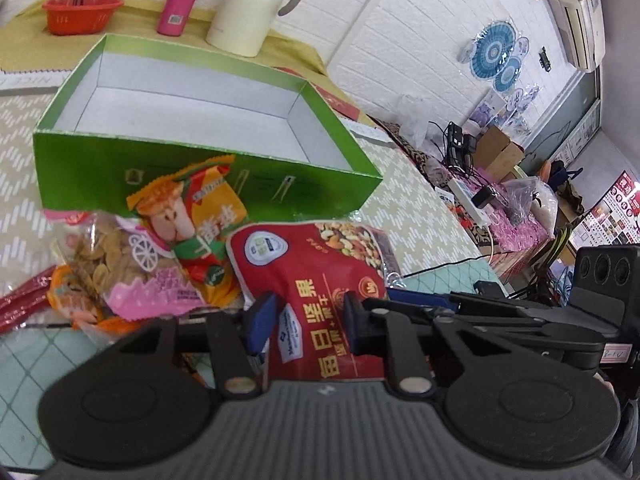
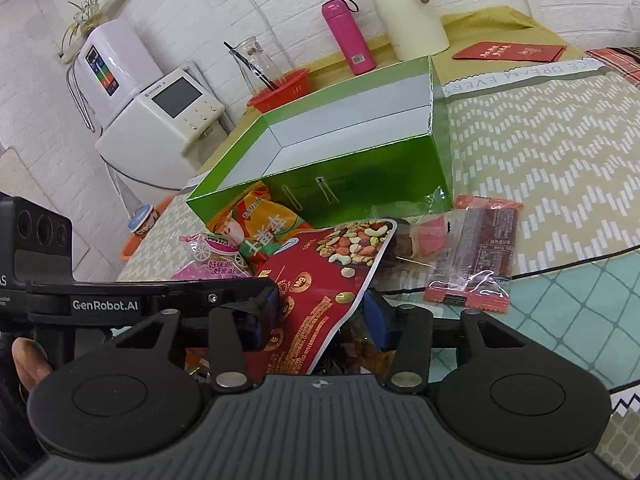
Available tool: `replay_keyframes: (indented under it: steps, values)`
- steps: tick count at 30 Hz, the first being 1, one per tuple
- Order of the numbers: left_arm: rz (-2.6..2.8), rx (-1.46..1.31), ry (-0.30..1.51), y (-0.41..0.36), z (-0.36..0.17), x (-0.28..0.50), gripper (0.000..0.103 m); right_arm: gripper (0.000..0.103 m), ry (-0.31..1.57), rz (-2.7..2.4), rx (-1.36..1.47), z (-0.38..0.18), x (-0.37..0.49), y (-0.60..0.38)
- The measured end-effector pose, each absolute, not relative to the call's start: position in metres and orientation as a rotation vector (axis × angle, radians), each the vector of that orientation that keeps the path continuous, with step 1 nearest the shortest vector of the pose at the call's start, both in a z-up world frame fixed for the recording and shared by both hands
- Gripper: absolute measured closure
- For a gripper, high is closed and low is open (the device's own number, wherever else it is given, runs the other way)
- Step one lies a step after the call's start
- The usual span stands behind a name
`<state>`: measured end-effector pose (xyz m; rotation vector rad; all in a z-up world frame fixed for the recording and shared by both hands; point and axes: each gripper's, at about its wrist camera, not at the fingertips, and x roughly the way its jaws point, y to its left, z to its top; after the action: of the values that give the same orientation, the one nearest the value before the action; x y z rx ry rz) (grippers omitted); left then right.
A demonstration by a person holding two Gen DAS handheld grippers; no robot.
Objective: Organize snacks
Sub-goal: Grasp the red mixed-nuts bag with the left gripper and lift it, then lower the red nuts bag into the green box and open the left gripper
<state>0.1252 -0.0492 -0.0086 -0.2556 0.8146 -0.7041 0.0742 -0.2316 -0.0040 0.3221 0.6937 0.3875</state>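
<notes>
Left fingers (image 1: 308, 320) clamp red nut bag (image 1: 316, 264) | right fingers (image 2: 320, 316) straddle it, contact unclear

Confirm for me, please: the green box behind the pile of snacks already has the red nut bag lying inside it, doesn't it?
Not quite. The green box does stand behind the snacks, but its grey inside is bare in the left wrist view. The red nut bag lies on the table in front of the box, between the left tongs.
</notes>
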Motion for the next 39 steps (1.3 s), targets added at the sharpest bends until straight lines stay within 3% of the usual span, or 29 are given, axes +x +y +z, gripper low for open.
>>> replay_keyframes:
  steps: [7, 18, 27, 39]
  values:
    - [-0.726, -0.298, 0.709, -0.038, 0.026, 0.115, 0.09, 0.046, 0.565, 0.399, 0.213, 0.038, 0.059, -0.22]
    - [-0.638, -0.275, 0.513, -0.037, 0.092, 0.177, 0.091, 0.046, 0.372, 0.436, 0.217, 0.09, 0.129, -0.211]
    - [-0.584, -0.313, 0.656, -0.046, 0.047, 0.257, 0.091, 0.046, 0.461, 0.418, 0.265, 0.049, 0.198, -0.219]
    - [-0.548, -0.268, 0.774, -0.059, 0.005, 0.288, 0.087, 0.042, 0.58, 0.377, 0.239, 0.01, 0.222, -0.219]
